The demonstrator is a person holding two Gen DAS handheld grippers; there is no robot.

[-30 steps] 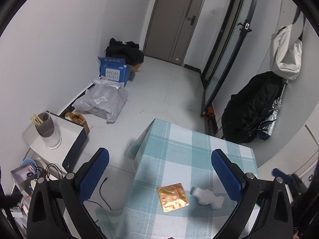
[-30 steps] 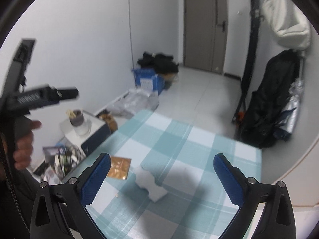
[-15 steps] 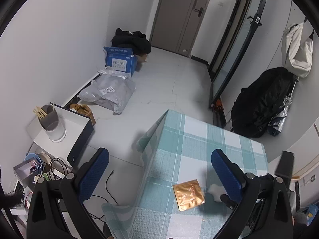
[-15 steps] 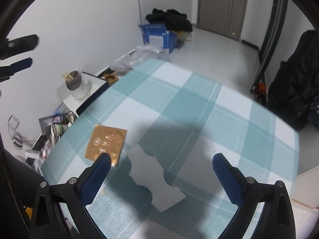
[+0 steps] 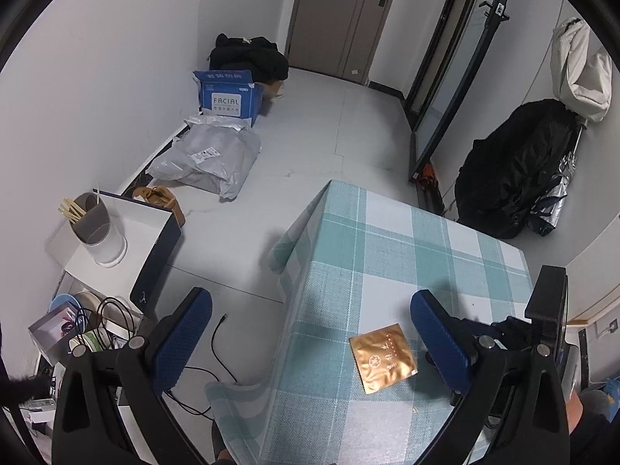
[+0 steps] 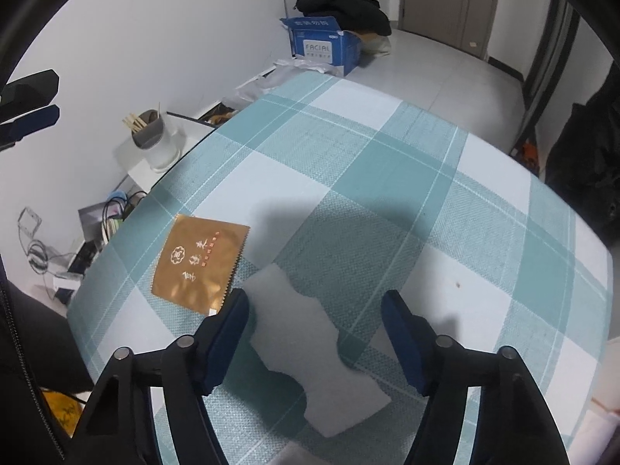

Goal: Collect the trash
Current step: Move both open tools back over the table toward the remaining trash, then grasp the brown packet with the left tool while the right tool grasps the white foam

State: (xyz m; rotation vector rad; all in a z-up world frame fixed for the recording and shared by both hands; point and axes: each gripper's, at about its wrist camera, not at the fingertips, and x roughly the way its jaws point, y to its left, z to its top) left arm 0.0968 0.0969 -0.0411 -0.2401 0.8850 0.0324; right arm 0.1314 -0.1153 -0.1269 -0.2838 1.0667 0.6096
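Note:
A white foam piece (image 6: 310, 352) with wavy edges lies on the checked tablecloth (image 6: 379, 178). My right gripper (image 6: 314, 310) is open and low over it, one finger on each side of the foam's far end. A gold foil wrapper (image 6: 199, 261) lies flat just left of the foam; it also shows in the left wrist view (image 5: 383, 356). My left gripper (image 5: 310, 333) is open and empty, held high over the table's left edge. The right gripper's body (image 5: 542, 333) hides the foam in the left wrist view.
Left of the table stand a white box with a cup of chopsticks (image 5: 93, 228) and a clutter of cables (image 5: 97, 329). On the floor behind lie a grey mail bag (image 5: 209, 159) and a blue carton (image 5: 228, 95). A black bag (image 5: 511, 178) leans at the right wall.
My right gripper has dropped toward the table and its fingers have narrowed around the foam piece. My left gripper has drifted left and up, away from the table.

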